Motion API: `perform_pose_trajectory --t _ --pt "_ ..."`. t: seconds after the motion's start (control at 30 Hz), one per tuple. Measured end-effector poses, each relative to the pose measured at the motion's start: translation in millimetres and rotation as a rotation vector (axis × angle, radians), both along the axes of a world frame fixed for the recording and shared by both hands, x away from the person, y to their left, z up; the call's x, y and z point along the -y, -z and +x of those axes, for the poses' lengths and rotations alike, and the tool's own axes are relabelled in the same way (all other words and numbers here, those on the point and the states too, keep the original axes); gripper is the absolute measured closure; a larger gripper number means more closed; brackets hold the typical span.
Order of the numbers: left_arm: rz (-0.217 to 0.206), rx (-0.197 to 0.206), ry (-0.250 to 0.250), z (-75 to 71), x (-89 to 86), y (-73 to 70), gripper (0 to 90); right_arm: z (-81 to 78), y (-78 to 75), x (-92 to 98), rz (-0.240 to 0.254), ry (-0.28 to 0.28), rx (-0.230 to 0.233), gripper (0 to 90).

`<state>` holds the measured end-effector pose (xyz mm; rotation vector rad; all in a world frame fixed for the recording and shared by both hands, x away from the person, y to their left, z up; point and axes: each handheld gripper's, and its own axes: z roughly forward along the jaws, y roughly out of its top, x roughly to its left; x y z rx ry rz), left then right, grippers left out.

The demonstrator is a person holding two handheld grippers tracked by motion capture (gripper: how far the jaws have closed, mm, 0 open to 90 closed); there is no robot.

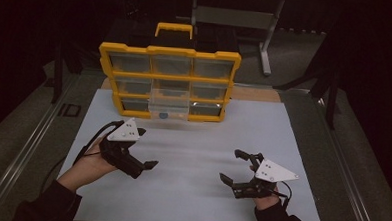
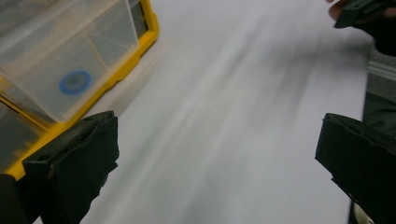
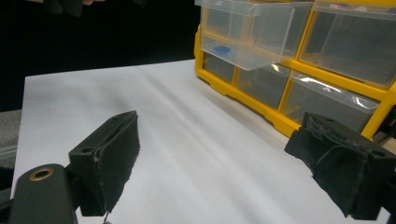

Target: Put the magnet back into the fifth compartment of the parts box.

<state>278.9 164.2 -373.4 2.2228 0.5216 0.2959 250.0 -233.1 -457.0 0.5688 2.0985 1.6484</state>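
A yellow organizer [image 1: 170, 51] with nine clear drawers stands at the back of the white mat [image 1: 192, 155]. Its lower middle drawer [image 1: 168, 104] is pulled out, with a small blue ring [image 1: 164, 115] on its floor. The left gripper view has this drawer [image 2: 60, 60] and blue ring [image 2: 74, 82] close at upper left. In the right gripper view the drawer [image 3: 252, 32] and the ring [image 3: 221, 48] are at the top. My left gripper [image 1: 147, 148] is open and empty, just in front of the drawer. My right gripper [image 1: 231, 166] is open and empty over the mat's right half.
The mat lies on a grey table with metal rails [image 1: 27, 148] along its sides. A grey metal stand [image 1: 264, 38] rises behind the organizer. The left gripper view catches the other gripper [image 2: 359, 11] at its top right corner.
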Motion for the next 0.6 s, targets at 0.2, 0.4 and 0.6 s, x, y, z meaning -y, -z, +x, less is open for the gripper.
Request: perform_pose_trajectory --t 0.2,0.4,0.6 --pt "-0.012 0.013 -0.018 -12.3 -3.5 8.8 0.0 -0.2 0.4 -0.9 -0.004 -0.001 0.000 13.0" --pt "-0.025 0.033 -0.054 -23.5 -7.8 20.8 0.0 -0.1 0.4 -0.8 -0.003 0.000 -0.001 13.1" --pt "-0.062 0.028 -0.085 -31.6 -13.0 36.5 0.0 -0.3 0.9 -1.5 -0.007 -0.002 -0.003 13.1"
